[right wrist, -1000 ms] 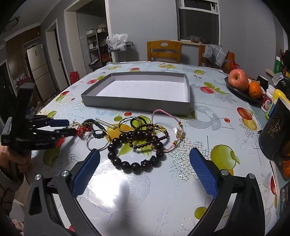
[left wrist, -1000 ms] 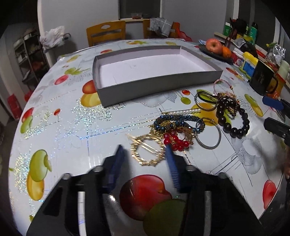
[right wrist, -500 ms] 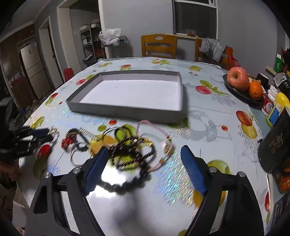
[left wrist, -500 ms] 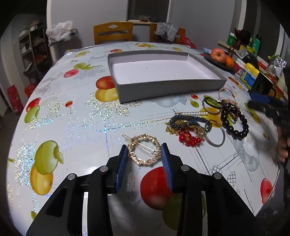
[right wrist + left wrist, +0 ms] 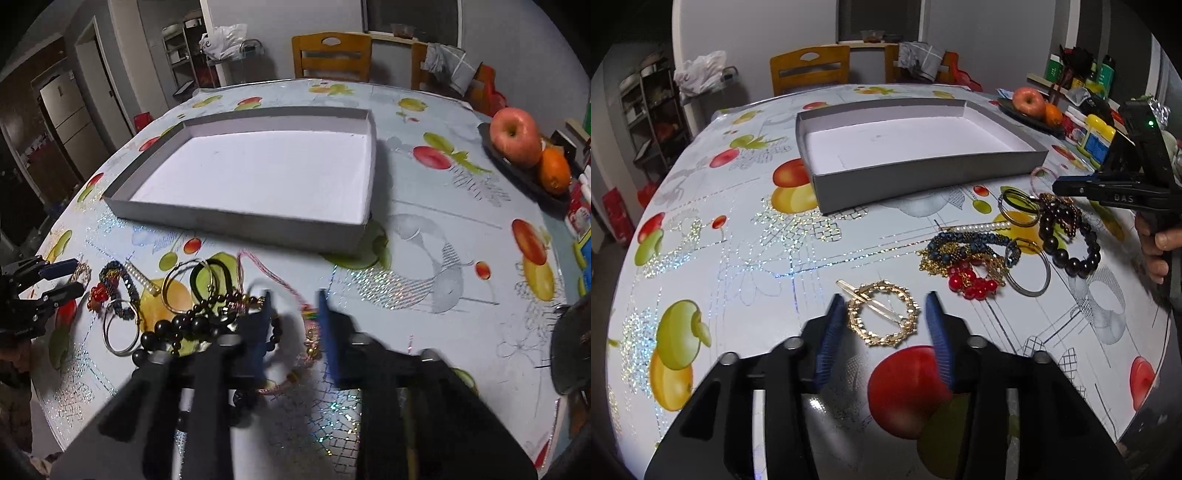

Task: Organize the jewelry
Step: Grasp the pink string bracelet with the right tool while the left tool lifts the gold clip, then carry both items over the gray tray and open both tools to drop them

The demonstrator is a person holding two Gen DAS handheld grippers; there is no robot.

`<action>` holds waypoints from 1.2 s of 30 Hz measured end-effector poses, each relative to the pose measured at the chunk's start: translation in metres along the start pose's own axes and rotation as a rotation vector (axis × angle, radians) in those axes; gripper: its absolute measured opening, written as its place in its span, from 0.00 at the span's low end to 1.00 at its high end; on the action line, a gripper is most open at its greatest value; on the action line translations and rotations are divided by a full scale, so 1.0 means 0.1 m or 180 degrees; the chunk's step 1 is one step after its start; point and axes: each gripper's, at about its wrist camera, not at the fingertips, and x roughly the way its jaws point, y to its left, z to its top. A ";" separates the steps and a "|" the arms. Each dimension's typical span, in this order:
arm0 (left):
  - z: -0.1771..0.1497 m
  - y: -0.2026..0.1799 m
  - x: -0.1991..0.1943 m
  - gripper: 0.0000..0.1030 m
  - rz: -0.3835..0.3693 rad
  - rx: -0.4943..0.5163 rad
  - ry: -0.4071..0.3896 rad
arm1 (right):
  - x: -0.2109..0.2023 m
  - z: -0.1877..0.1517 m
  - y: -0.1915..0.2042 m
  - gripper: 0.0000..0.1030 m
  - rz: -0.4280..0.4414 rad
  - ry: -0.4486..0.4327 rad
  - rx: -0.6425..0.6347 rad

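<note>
A gold ring-shaped hair clip (image 5: 882,318) lies on the table between the blue pads of my left gripper (image 5: 886,314), which is open around it without touching. A heap of jewelry lies to its right: red beads (image 5: 973,282), a dark blue beaded bracelet (image 5: 964,242), a big black bead bracelet (image 5: 1071,243) and silver hoops. My right gripper (image 5: 293,308) is open, narrowed, low over a pink cord bracelet (image 5: 291,291) and the black beads (image 5: 192,325); its image is blurred. An empty grey box (image 5: 916,184) stands behind; it also shows in the right wrist view (image 5: 236,225).
A dark plate with an apple (image 5: 515,134) and an orange stands at the table's right edge, with bottles and a dark mug (image 5: 574,350) near it. Wooden chairs (image 5: 330,55) stand behind the table. The left gripper shows in the right wrist view (image 5: 61,278).
My left gripper has pulled back from the heap with the gold clip between its pads and has narrowed. My right gripper has moved down over the pink cord and black beads, its jaws closing in.
</note>
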 end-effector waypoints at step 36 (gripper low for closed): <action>1.01 -0.20 -0.11 0.41 -0.0022 0.0314 -0.0430 | -0.76 0.63 0.19 0.05 0.0090 -0.0954 0.0051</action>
